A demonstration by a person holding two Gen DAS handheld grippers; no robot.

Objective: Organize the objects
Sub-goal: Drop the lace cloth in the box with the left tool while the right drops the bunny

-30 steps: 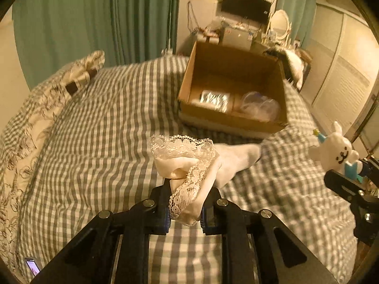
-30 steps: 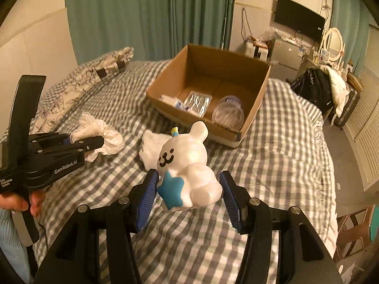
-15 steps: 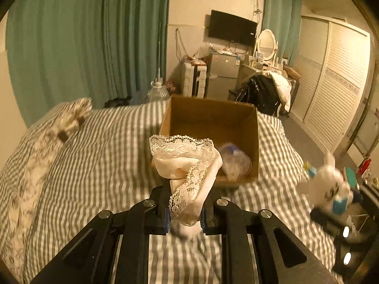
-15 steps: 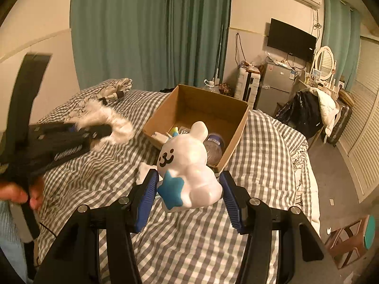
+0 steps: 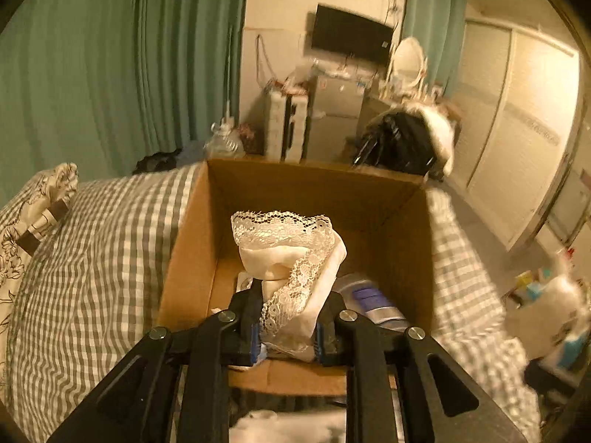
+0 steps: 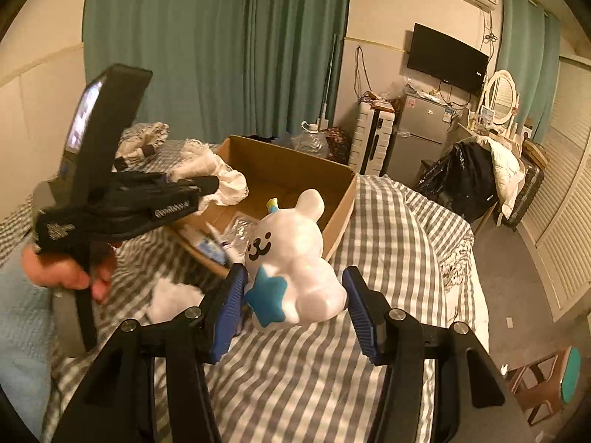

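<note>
In the right wrist view, a hand [image 6: 70,273] is seen at the left edge, wrapped around the handle of the left gripper [image 6: 207,184], whose jaws are opening with a lace cloth [image 6: 218,175] still caught between them, above the near left corner of the cardboard box [image 6: 295,170]. The box is set on a checked bedspread [image 6: 388,229] at the frame's centre. Below centre, a white rabbit toy [image 6: 295,262] is clamped by the right gripper [image 6: 293,304]. In the left wrist view, the cloth [image 5: 291,254] is held over the box's open inside [image 5: 388,221], where a plastic bottle [image 5: 373,302] lies at the right.
</note>
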